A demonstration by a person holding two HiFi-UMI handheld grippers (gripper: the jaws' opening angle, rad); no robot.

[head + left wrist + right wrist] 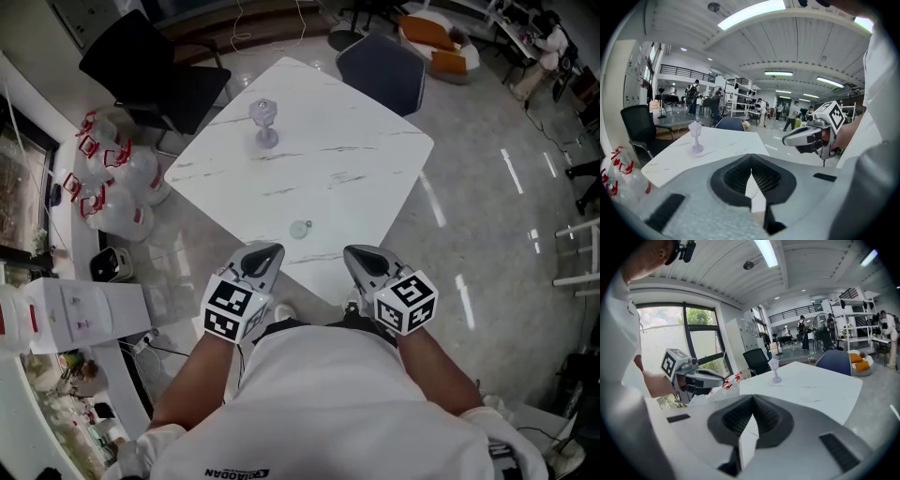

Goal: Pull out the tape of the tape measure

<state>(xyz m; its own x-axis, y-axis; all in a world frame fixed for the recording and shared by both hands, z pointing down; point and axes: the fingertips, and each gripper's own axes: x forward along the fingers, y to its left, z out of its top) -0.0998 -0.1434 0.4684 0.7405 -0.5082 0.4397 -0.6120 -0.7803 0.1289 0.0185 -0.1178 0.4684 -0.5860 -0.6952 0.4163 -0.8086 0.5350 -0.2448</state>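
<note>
A small round tape measure lies near the front edge of the white marble table. My left gripper and right gripper hover side by side just short of that edge, both pointing toward the table, the tape measure ahead between them. Each is shut with nothing between its jaws. In the left gripper view the shut jaws meet in a seam, and the right gripper shows to the right. In the right gripper view the jaws are also closed, with the left gripper at the left.
A pale purple lamp-shaped figurine stands at the table's far side. A black chair and a dark blue chair stand behind the table. Bagged water bottles and a white counter are at the left.
</note>
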